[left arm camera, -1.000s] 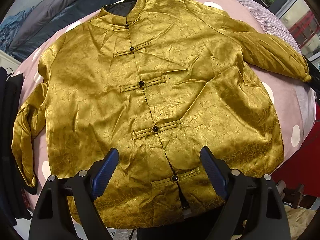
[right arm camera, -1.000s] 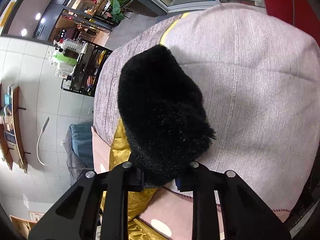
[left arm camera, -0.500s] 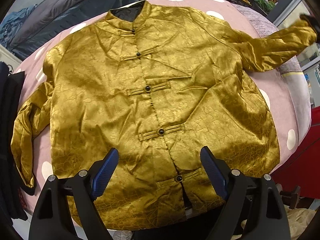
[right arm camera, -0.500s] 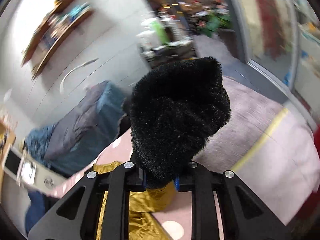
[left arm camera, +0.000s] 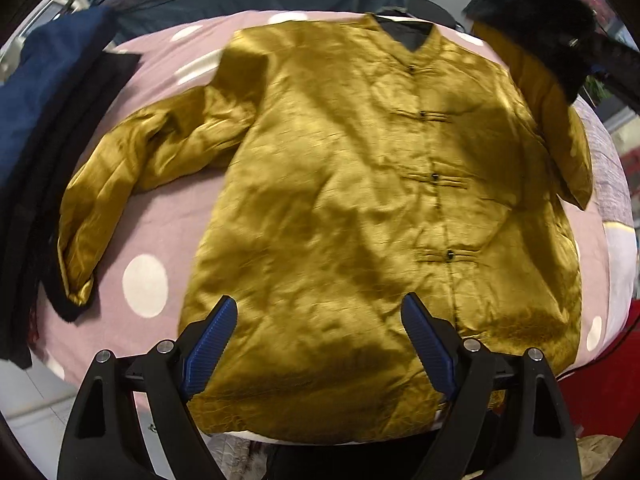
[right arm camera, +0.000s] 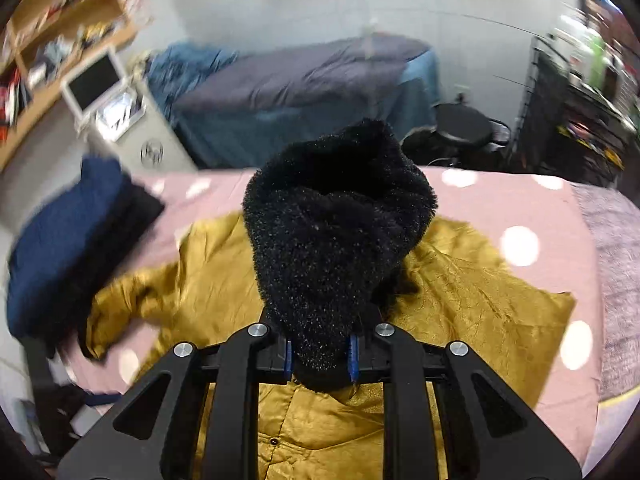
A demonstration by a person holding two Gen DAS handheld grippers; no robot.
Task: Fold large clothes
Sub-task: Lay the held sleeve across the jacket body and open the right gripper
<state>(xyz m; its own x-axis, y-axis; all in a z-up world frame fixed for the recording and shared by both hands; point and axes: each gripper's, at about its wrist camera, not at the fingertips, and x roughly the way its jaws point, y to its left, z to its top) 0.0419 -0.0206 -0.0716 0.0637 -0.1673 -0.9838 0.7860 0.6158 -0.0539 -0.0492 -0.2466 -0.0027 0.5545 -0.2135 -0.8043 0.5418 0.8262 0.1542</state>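
Observation:
A gold satin jacket with black knot buttons lies front-up on a pink polka-dot bed cover. My left gripper is open and empty above the jacket's hem. My right gripper is shut on the black fuzzy cuff of the jacket's right sleeve. It holds the sleeve lifted over the jacket's right shoulder; the cuff also shows in the left wrist view. The other sleeve lies spread out to the left, its black cuff at the bed's edge.
A stack of folded dark blue and black clothes sits at the bed's left edge, also in the right wrist view. A grey-blue bed stands behind. Shelves and a rack line the far walls.
My right gripper has swung the held sleeve up and inward over the jacket's right shoulder. My left gripper has shifted left along the hem, still open.

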